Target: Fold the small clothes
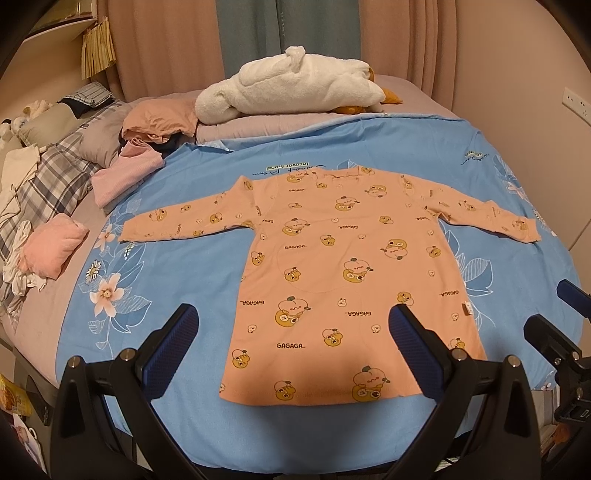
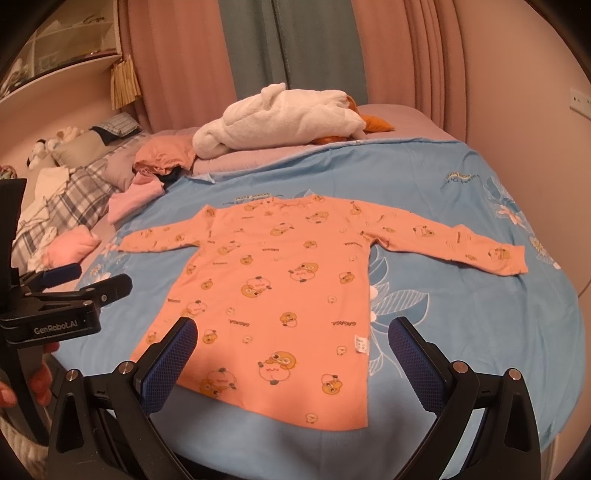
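Note:
A small orange long-sleeved shirt (image 1: 347, 258) with cartoon prints lies flat on the blue floral sheet (image 1: 177, 266), both sleeves spread out, hem toward me. It also shows in the right wrist view (image 2: 280, 280). My left gripper (image 1: 295, 325) is open and empty, hovering over the shirt's hem. My right gripper (image 2: 293, 336) is open and empty, above the shirt's lower right part. The right gripper shows at the right edge of the left wrist view (image 1: 550, 314). The left gripper shows at the left of the right wrist view (image 2: 88, 280).
Folded pink clothes (image 1: 55, 247) and a pink stack (image 1: 122, 177) lie left of the sheet. A white plush toy (image 1: 295, 88) rests at the back. Plaid pillows (image 1: 48, 173) are at the far left. Curtains (image 1: 258, 33) hang behind. The sheet's (image 2: 480, 325) front edge is near me.

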Demonstrator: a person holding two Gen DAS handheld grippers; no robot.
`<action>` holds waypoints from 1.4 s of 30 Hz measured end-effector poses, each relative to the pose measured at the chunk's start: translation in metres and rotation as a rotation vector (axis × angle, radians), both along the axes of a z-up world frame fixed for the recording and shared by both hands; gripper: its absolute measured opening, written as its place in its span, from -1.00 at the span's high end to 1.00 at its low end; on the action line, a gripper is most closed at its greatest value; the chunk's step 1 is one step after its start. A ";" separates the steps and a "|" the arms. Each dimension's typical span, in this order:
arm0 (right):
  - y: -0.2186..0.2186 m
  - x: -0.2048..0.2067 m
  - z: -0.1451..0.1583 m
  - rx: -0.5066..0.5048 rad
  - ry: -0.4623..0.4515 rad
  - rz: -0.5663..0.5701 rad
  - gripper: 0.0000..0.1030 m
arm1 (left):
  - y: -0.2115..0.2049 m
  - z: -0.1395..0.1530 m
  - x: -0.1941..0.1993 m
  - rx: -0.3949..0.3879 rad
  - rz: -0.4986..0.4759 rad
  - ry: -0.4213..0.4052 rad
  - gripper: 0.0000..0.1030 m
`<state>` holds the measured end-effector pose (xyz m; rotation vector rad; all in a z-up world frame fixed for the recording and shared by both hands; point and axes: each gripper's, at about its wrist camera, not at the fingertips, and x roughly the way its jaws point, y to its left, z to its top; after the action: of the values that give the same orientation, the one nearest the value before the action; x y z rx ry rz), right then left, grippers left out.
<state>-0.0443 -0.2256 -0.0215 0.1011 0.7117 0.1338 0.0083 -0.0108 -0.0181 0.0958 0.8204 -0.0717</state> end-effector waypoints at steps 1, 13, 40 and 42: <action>0.000 0.000 0.000 0.000 0.000 0.000 -0.98 | -0.001 0.000 0.001 0.001 -0.001 0.002 -1.00; -0.004 0.006 -0.012 0.022 0.019 -0.016 -0.98 | -0.005 -0.006 0.010 0.014 -0.003 0.021 -1.00; -0.220 0.052 -0.114 0.573 0.064 -0.464 -0.98 | -0.049 -0.085 0.114 -0.200 -0.085 0.258 -0.99; -0.244 0.055 -0.119 0.572 0.056 -0.533 -0.98 | -0.055 -0.090 0.124 -0.220 -0.091 0.275 -0.99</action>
<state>0.0109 -0.4695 -0.1405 0.8366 0.6636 -0.1819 0.1321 -0.0656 -0.1085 -0.0863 1.0774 -0.2652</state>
